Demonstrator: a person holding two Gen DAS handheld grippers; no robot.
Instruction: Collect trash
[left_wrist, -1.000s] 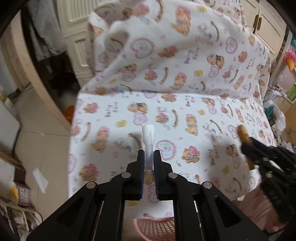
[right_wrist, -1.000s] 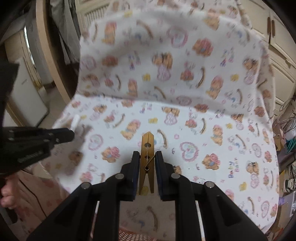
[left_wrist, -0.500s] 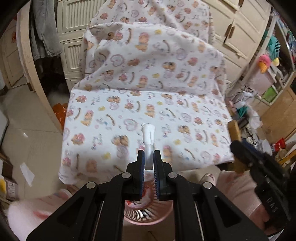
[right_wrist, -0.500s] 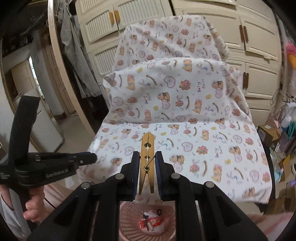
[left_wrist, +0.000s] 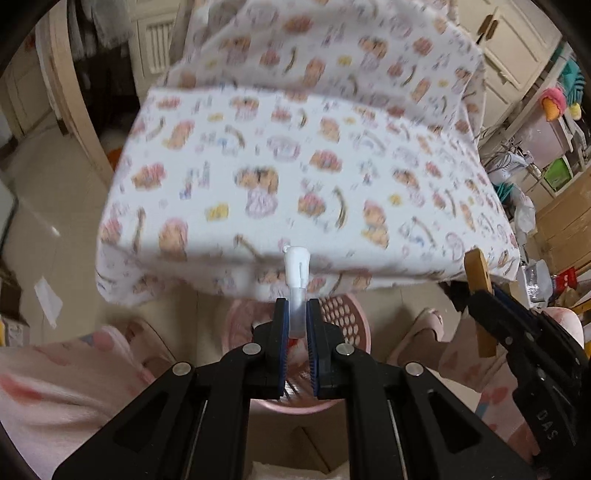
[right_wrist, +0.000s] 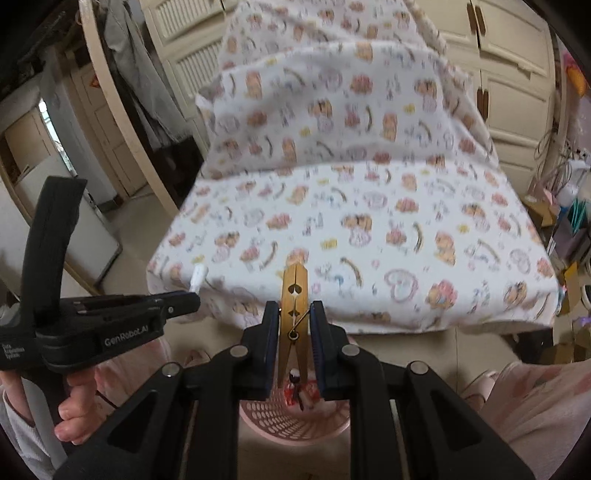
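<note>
My cluttered room, cream and beige.
Louvred cream cupboard doors (right_wrist: 513, 48) line the wall ahead of me; a bear-print cloth (right_wrist: 369, 221) covers the furniture, pale tiled floor (left_wrist: 48, 206) spreading beneath, shelves (left_wrist: 554, 147) crowded nearby.

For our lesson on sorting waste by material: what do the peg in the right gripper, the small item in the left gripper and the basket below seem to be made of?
Peg: probably wood, matt golden-brown, with a wire spring.
Small capped tube: likely plastic, with an opaque white cap and a translucent body.
Basket: apparently moulded plastic, pink, with walls pierced by regular holes.
</note>
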